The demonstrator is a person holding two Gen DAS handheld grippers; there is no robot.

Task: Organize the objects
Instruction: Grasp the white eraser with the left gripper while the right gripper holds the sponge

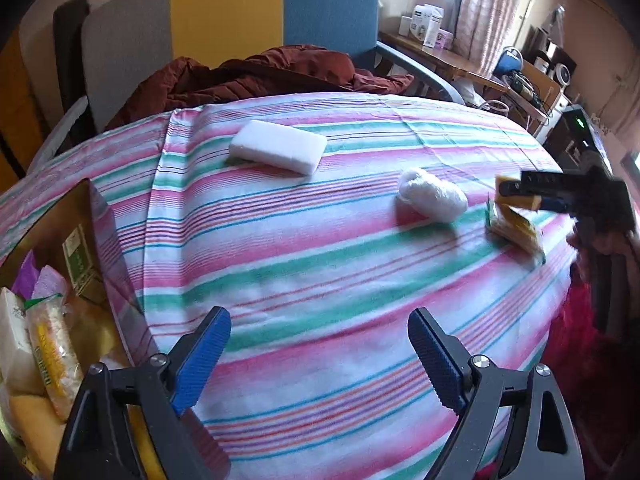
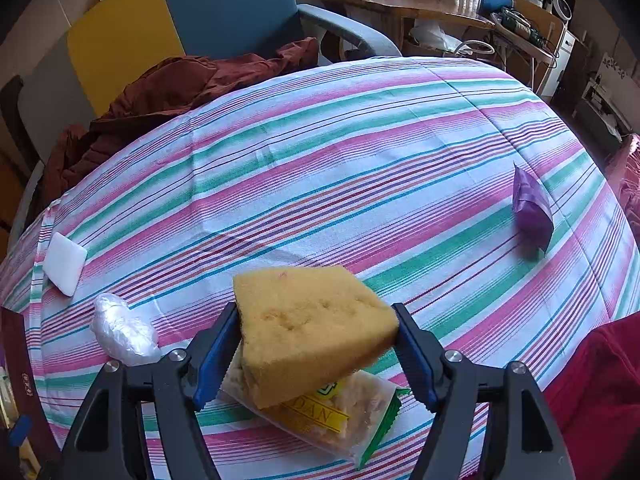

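- We see a yellow sponge [image 2: 310, 330] clamped between the blue pads [image 2: 214, 356] of the right gripper [image 2: 316, 350], one pad pressing each side, the jaws closed only as far as the sponge's width allows.
- The sponge is lifted off the striped tablecloth [image 2: 360, 168] and hangs directly above a clear snack packet [image 2: 340, 420] with yellow and green print, which lies flat on the cloth.
- Just left of the right gripper we find a crumpled clear plastic bag [image 2: 122, 330], and farther left a white foam block [image 2: 64, 262]; both rest on the cloth, apart from each other.
- Well to the right, a purple pouch [image 2: 532, 208] stands tilted on the cloth.
- The left gripper [image 1: 320, 354] hovers over the cloth with its jaws spread wide, gripping nothing and touching nothing.
- Beside the left gripper, at the table's left edge, an open cardboard box [image 1: 86, 216] holds several packets.
- Behind the table we see a rust-red jacket [image 1: 256, 74] heaped on a chair [image 1: 328, 12] with grey, yellow and blue panels.
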